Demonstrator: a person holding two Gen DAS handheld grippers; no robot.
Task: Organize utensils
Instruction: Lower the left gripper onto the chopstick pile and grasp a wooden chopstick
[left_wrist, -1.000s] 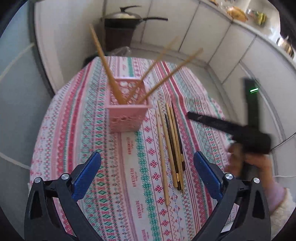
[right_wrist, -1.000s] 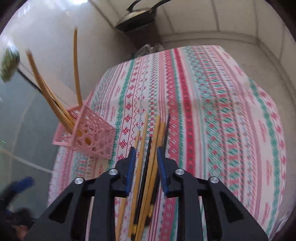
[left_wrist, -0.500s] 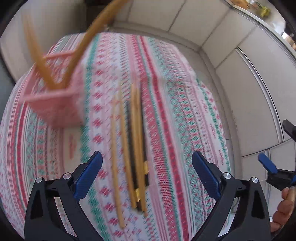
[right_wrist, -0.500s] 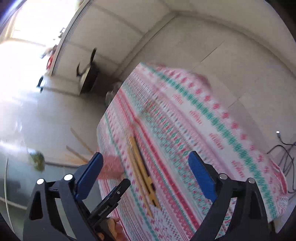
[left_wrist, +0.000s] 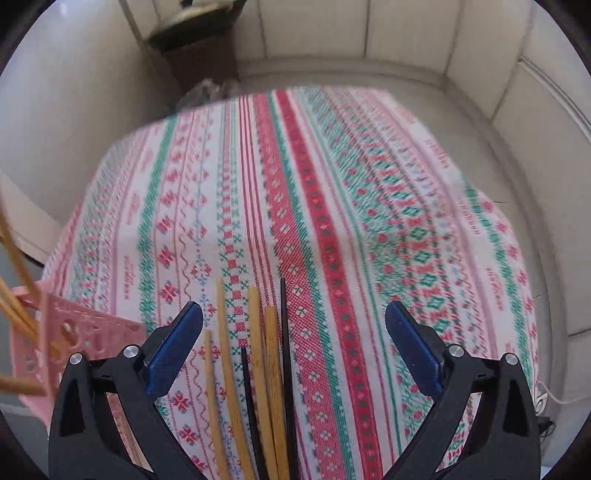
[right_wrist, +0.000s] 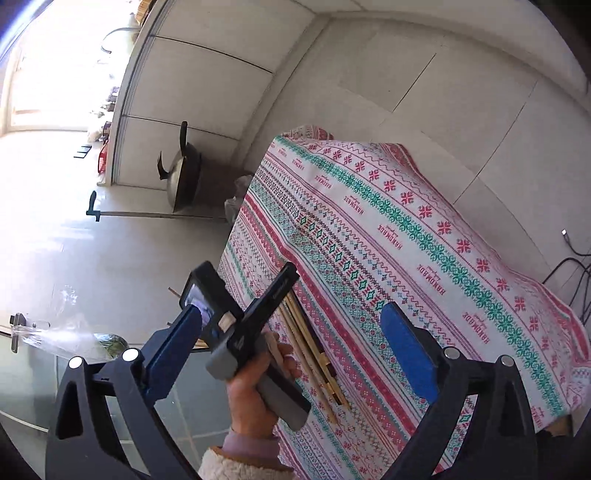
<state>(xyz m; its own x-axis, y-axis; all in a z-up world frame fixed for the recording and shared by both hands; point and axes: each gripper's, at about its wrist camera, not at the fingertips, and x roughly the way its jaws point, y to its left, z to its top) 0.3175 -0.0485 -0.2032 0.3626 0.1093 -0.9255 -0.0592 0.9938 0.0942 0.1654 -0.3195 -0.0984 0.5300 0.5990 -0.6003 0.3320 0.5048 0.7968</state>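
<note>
So it's a white-tiled room with a table under a pink, red and green patterned tablecloth (left_wrist: 332, 206), and a dark wok (right_wrist: 183, 177) sits on a stand back by the wall.

Loose chopsticks (left_wrist: 255, 369) lie side by side on the cloth, a mix of light wooden ones and a couple of black ones. The left gripper (left_wrist: 293, 343) hangs right over them, pointing steeply down, its blue pads spread wide with the near ends of the sticks showing between them. Nothing's pinched, the pads aren't touching any stick.

Off at the left edge of the left wrist view there's a pink lattice basket (left_wrist: 66, 339) with several wooden chopsticks already leaning out of it, just beside the loose bunch.

The right gripper (right_wrist: 295, 350) sits off to the side of the table, rolled over so the table looks tilted. Its jaws have just been opening and now stand wide apart with nothing held. Through the gap you can see the person's left hand (right_wrist: 255, 387) in a fluffy cuff gripping the left tool's handle above the chopsticks.
</note>
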